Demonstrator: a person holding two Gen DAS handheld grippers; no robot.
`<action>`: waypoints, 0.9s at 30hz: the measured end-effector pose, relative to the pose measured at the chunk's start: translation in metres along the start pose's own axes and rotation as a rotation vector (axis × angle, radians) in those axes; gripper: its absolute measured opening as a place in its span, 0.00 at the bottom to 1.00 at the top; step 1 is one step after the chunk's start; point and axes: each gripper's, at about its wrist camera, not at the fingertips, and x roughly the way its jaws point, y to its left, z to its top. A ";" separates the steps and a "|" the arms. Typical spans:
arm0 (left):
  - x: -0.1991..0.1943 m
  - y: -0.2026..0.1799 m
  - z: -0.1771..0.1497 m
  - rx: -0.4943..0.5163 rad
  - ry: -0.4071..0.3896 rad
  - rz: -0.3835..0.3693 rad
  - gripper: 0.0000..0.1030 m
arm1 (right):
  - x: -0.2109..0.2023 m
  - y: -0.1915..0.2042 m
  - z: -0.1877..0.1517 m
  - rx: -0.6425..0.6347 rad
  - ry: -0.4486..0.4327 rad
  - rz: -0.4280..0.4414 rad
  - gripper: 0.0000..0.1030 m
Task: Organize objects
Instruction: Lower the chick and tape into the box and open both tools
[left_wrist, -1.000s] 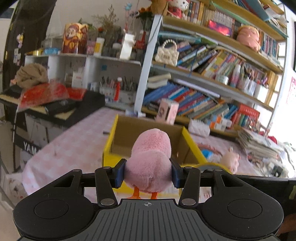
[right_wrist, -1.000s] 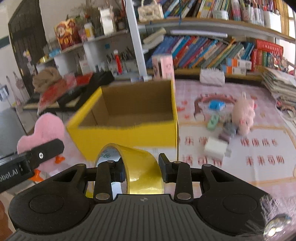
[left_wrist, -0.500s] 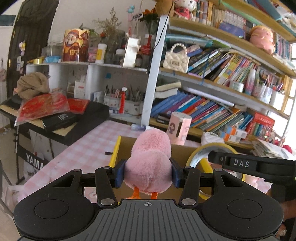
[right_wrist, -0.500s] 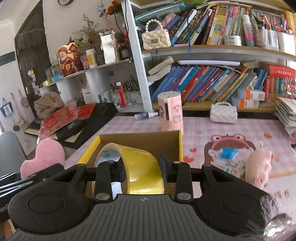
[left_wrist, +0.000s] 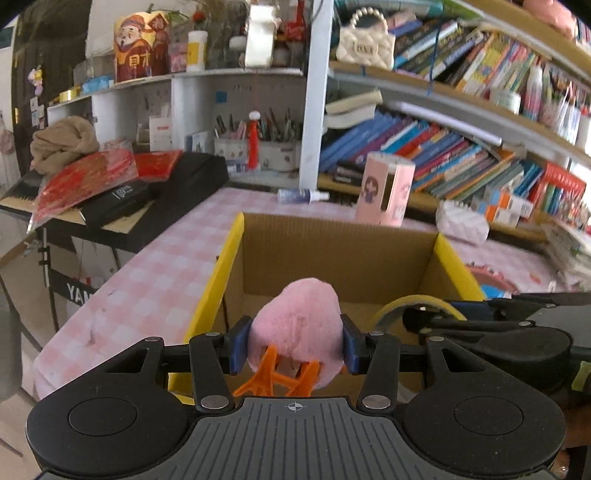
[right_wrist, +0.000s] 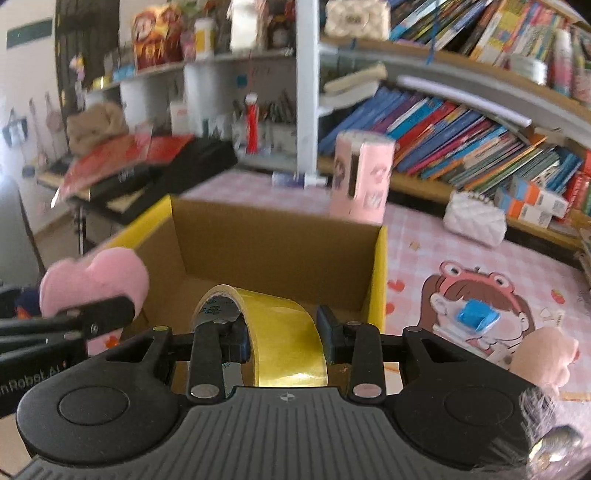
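The box (left_wrist: 338, 254), yellow outside and brown cardboard within, stands open on the pink checked table (left_wrist: 155, 273). The left gripper (left_wrist: 295, 343) clamps a pink plush (left_wrist: 295, 332) with orange feet over the box's near edge. Beside it, the right gripper (right_wrist: 284, 339) grips a roll of yellow tape (right_wrist: 284, 343), held above the box's opening. A pink tube (right_wrist: 360, 177) stands behind the box.

A pink plush toy (left_wrist: 295, 325) with orange feet and a yellow tape roll (right_wrist: 280, 339) hang above the open yellow cardboard box (left_wrist: 236, 258).
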 end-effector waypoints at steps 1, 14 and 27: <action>0.004 -0.001 -0.001 0.006 0.015 0.004 0.46 | 0.005 0.001 -0.001 -0.017 0.019 0.006 0.31; 0.025 -0.004 -0.002 0.008 0.073 0.045 0.41 | 0.036 0.005 0.003 -0.182 0.081 0.148 0.30; 0.014 -0.001 0.003 -0.038 0.020 0.092 0.65 | 0.044 0.004 0.010 -0.232 0.131 0.147 0.33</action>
